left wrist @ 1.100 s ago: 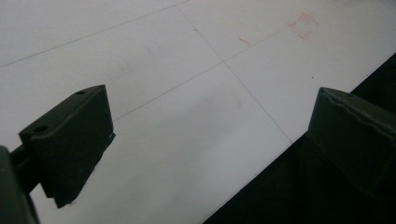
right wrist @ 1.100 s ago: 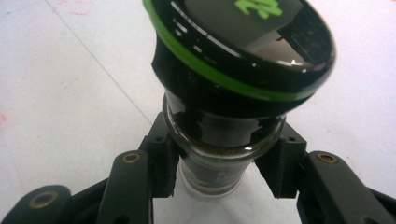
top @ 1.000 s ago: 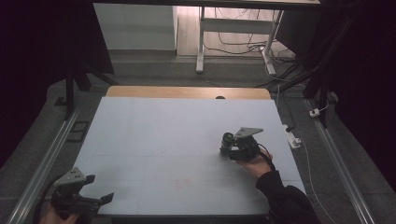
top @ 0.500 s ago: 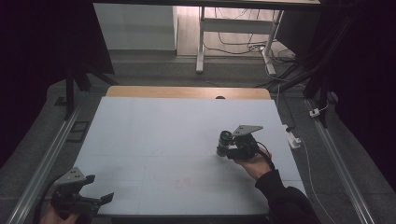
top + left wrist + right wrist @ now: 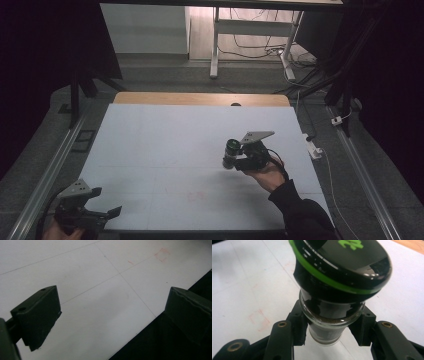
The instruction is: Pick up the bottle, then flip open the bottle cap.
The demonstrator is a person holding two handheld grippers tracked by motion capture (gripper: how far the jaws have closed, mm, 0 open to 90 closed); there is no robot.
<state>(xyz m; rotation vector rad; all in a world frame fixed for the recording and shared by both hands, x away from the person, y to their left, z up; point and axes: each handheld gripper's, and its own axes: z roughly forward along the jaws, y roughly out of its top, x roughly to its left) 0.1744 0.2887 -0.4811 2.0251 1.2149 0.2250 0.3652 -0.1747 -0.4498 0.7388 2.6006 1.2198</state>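
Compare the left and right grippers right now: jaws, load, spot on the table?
The right gripper is shut on a glass jar with a black, green-ringed lid; the left gripper stands open with nothing between its jaws. In the high view the right gripper is over the white table right of centre; the left gripper sits at the near-left edge. Both are black, hand-held, and topped by a grey plate.

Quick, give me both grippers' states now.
Left gripper: open, nothing between the jaws.
Right gripper: shut on a glass jar with a black, green-ringed lid.
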